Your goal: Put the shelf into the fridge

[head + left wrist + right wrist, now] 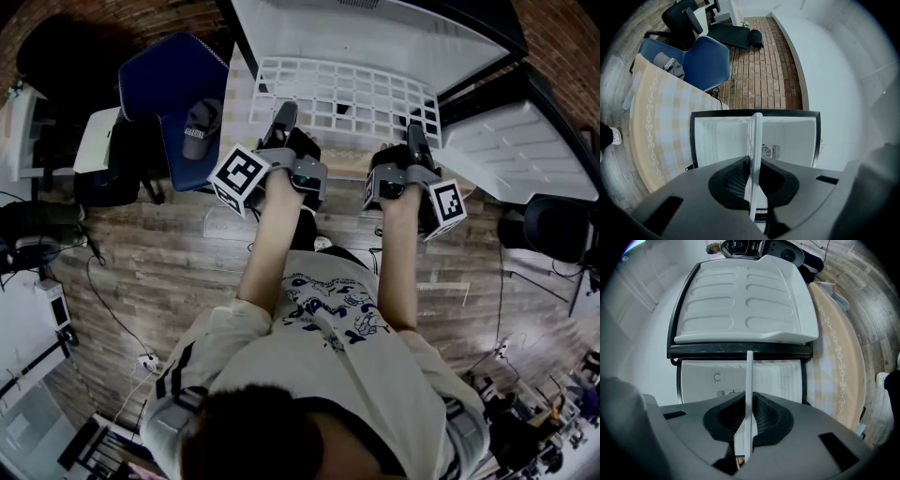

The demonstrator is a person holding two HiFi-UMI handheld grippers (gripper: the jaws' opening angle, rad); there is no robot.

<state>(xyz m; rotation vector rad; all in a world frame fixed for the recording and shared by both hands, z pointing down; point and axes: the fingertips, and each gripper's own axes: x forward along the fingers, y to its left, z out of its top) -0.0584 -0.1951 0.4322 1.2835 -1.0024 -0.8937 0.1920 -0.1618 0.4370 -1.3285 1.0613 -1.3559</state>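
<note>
Two grippers hold one white wire-grid shelf [345,94] - one at each end of its near edge, in the upper middle of the head view. The left gripper [281,129] has its jaws pressed onto the shelf, which runs edge-on between them in the left gripper view [756,145]. The right gripper [416,145] clamps it the same way, with a thin white strip between its jaws [749,394].

The shelf lies flat with its far edge at the mouth of the one white fridge [375,23]. The fridge's cavity [792,136] stands open straight ahead of both grippers. Its single white moulded door [516,155] is swung wide to the right of the frame, apart from the shelf's right corner.

At upper left is one blue plastic chair [169,80] with one grey cap [201,124] on it, just beside the shelf's left edge. A beige checked cloth [656,126] lies between the chair and the fridge.
</note>
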